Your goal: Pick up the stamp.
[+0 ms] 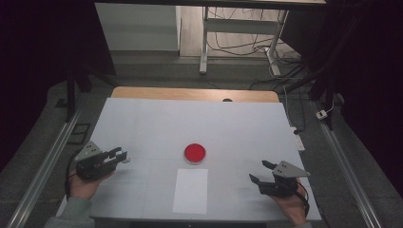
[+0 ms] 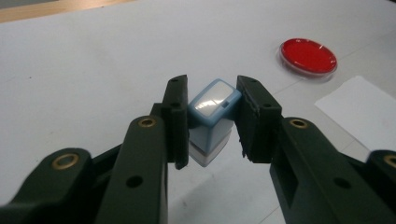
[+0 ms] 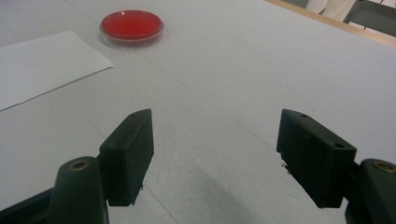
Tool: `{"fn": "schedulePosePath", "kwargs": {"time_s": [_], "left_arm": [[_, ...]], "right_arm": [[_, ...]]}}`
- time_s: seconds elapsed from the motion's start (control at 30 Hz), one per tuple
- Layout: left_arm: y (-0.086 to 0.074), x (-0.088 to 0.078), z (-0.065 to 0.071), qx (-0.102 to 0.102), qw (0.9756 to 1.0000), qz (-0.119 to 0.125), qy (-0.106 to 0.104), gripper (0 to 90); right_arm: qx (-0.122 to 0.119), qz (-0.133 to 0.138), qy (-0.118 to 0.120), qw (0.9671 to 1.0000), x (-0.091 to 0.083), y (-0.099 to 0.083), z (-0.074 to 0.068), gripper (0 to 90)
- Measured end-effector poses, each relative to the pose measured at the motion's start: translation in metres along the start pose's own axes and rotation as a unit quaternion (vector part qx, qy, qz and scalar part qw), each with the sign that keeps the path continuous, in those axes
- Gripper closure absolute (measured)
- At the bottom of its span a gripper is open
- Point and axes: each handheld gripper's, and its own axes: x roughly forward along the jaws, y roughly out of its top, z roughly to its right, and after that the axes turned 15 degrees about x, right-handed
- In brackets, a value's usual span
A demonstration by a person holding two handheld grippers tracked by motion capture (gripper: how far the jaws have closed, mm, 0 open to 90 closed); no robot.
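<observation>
A small light-blue stamp block (image 2: pixel 212 119) with a white base sits between the jaws of my left gripper (image 2: pixel 210 121), which is shut on it. From above, that left gripper (image 1: pixel 121 155) hovers over the table's left side with the stamp (image 1: pixel 124 156) at its tip. A round red ink pad (image 1: pixel 195 153) in a clear dish lies at the table's middle, also seen at the upper right as the ink pad (image 2: pixel 308 57) and upper left as the ink pad (image 3: pixel 132 25). A white paper sheet (image 1: pixel 190 190) lies just in front of it. My right gripper (image 1: pixel 260 172) rests at the right, open and holding nothing.
The white table (image 1: pixel 157 123) has a wooden strip (image 1: pixel 195 93) along its far edge. Desk legs and loose cables (image 1: pixel 247 45) stand on the floor beyond. Metal rails (image 1: pixel 40 171) run along both sides of the table.
</observation>
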Motion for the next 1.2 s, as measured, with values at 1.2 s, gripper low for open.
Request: {"fn": "schedulePosePath", "kwargs": {"time_s": [1.2], "left_arm": [[0.03, 0.01, 0.014, -0.008, 0.998, 0.046, -0.043, 66.4]], "right_arm": [[0.004, 0.004, 0.003, 1.0, 0.0, 0.001, 0.0, 27.8]]}}
